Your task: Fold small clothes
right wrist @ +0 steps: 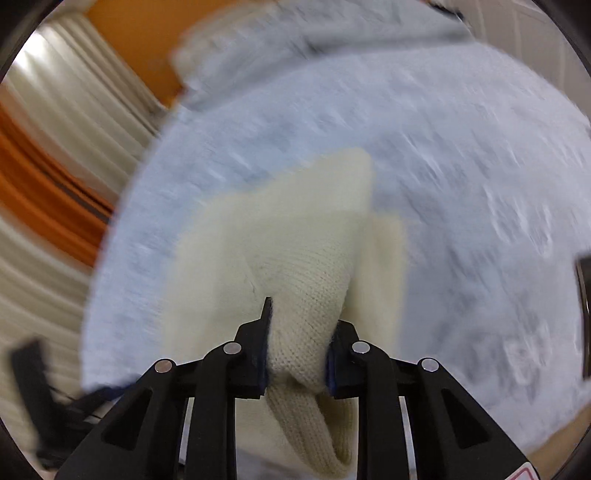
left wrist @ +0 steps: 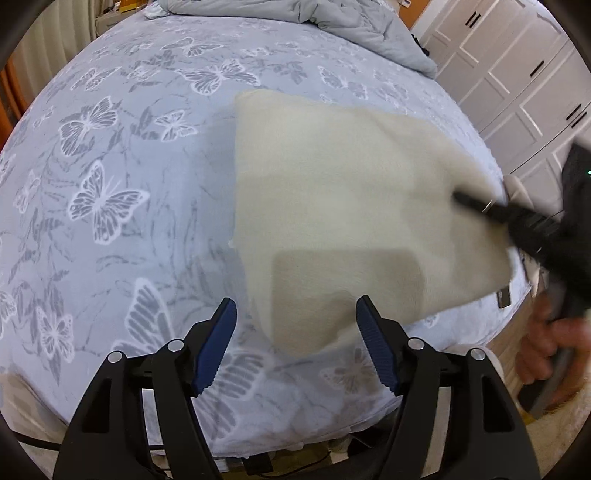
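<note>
One bed point(left wrist: 110, 177) carries a pale blue sheet printed with white and grey butterflies. Its surface lies bare to the left of and beyond the garment, giving wide room there. The right edge of the bed runs close beside one bank of white panelled cupboards with black handles point(left wrist: 517, 81), leaving only a narrow gap. One crumpled grey-blue duvet point(left wrist: 332, 22) lies along the far end of the bed.

One cream knitted garment point(left wrist: 351, 192) is in view, lifted off the sheet at its right side and blurred. Its left edge runs straight; its lower corner hangs down between the fingers of the left gripper.

The left gripper point(left wrist: 299, 347) has black arms with blue ribbed pads. Its fingers point(left wrist: 218, 347) stand well apart. The cloth corner lies in the gap, but neither pad presses on it.

The right gripper point(right wrist: 301, 354), black with the same build, has its fingers nearly together and clamped on a bunched fold of the cream knit point(right wrist: 303, 332), which bulges out above and below the pads. In the left wrist view this gripper point(left wrist: 461, 197) reaches in from the right and bites the garment's right edge, and one hand point(left wrist: 554, 343) grips its handle beyond the bed edge.

The right wrist view is heavily blurred; one orange wall point(right wrist: 147, 33) and pale pleated curtains point(right wrist: 74, 92) show to the left of the bed.
</note>
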A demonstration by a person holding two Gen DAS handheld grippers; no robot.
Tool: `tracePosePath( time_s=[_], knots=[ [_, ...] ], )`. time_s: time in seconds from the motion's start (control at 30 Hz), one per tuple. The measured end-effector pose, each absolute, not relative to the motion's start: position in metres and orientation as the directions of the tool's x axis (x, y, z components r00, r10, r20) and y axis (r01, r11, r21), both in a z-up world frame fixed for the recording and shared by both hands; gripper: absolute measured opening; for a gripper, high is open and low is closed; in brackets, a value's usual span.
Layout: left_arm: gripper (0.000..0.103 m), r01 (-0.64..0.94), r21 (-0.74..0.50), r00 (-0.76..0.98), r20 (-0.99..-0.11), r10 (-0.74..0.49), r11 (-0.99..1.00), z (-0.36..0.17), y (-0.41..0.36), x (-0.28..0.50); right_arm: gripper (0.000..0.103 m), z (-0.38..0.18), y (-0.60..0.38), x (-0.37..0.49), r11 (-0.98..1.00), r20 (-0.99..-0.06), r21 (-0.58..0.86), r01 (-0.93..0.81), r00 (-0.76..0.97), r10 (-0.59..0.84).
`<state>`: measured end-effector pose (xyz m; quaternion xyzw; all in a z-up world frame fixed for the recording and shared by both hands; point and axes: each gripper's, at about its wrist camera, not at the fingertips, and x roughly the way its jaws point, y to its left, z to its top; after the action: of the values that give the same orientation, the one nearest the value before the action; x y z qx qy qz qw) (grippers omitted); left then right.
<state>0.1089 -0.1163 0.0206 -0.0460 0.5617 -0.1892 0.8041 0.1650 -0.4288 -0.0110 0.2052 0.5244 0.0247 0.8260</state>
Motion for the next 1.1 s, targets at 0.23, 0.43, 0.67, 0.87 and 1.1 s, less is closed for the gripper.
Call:
tracePosePath(
  time_s=[0.23,0.43,0.67,0.87,1.1],
  knots=[
    [0.065,0.228,-0.238,0.293,-0.908,-0.300,0.944,0.011,-0.126,0.114,0.034,-0.062,-0.464,0.165,0.810,-0.863,0.472,0.349,0.370,0.343],
    [0.067,0.193,-0.228,0.277,-0.920,-0.276,0.954,0.005,-0.123,0.119,0.022,0.008,-0.432,0.155,0.847,-0.801,0.495,0.194,0.480,0.358],
    [0.065,0.175,-0.206,0.306,-0.918,-0.252,0.963,0.021,-0.110,0.111,0.005,-0.011,-0.330,0.214,0.853,-0.804,0.522,-0.002,0.333,0.493],
    [0.065,0.164,-0.156,0.336,-0.919,-0.204,0.974,0.029,-0.093,0.111,0.002,-0.036,-0.312,0.232,0.878,-0.855,0.478,0.014,0.234,0.462],
    [0.065,0.174,-0.161,0.328,-0.921,-0.212,0.971,0.025,-0.098,0.114,0.000,-0.050,-0.333,0.202,0.953,-0.931,0.299,0.051,0.233,0.280]
  ],
)
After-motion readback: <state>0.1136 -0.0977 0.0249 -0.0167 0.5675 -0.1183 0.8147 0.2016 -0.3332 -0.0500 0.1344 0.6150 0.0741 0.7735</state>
